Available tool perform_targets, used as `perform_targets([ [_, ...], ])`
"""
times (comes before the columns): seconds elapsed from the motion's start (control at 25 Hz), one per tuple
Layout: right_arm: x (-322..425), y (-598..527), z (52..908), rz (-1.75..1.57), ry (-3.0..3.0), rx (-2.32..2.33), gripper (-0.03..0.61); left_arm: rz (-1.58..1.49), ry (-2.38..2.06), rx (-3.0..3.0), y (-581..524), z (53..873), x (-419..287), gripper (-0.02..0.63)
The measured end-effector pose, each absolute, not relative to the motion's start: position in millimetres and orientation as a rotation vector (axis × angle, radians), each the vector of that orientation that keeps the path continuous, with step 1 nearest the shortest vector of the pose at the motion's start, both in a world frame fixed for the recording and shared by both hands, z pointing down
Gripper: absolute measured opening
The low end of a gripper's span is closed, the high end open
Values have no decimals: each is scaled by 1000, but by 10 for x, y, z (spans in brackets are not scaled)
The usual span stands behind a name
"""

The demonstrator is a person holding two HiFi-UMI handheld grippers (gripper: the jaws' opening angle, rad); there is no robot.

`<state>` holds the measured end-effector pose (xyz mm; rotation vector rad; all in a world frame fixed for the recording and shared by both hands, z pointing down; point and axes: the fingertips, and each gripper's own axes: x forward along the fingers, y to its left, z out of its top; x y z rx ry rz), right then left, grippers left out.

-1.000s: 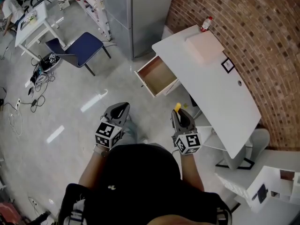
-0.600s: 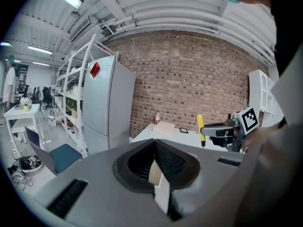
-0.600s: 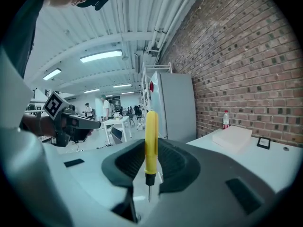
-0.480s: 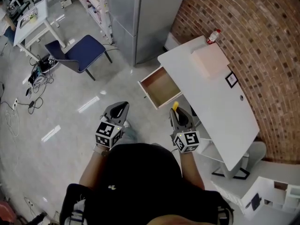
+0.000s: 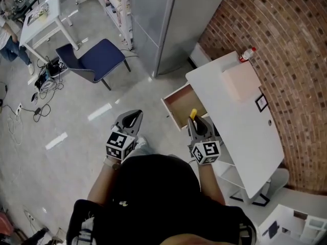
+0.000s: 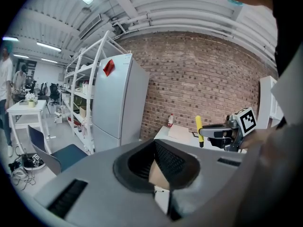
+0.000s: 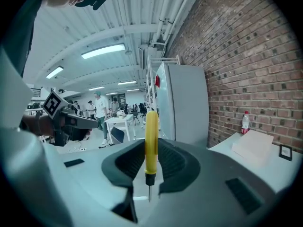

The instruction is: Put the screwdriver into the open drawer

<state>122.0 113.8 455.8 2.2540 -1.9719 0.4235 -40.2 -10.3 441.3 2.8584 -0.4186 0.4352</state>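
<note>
My right claw (image 5: 197, 123) clamps the screwdriver (image 7: 151, 138) short of the drawer (image 5: 184, 104), left claw (image 5: 134, 115) closed empty; the handle could slip.

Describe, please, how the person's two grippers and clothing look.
The left gripper and right gripper both have grey, tapering bodies with black ribbed pads. Each carries a cube of black-and-white square markers. The person wears a black top.

Yellow screwdriver (image 7: 151, 141); white table (image 5: 240, 129); red-brick wall (image 5: 286, 34); blue chair (image 5: 97, 58); grey fridge (image 5: 171, 24)
</note>
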Motion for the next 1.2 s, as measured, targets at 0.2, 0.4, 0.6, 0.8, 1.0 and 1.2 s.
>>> perform_targets([
  [0.2,1229,655,4566,414,-1992,2215,89,433,-457,2838,-527,4465,-448,5],
  [0.4,1207,303,4631,426,-2009,2162,91,443,-481,2819,-773,4510,-539,5],
  [0.6,1261,67,4711,449,-2030,2116,89,455,-533,2791,-961,4561,-557,5],
  [0.8,1349,-132,4796,462,-2073,2046,89,460,-601,2768,-1067,4585,-510,5],
  [1.0,1476,-252,4864,475,-2120,1961,89,456,-702,2724,-1067,4605,-489,5],
  [1.2,1573,-312,4970,505,-2141,1891,89,460,-774,2682,-1061,4643,-455,5],
])
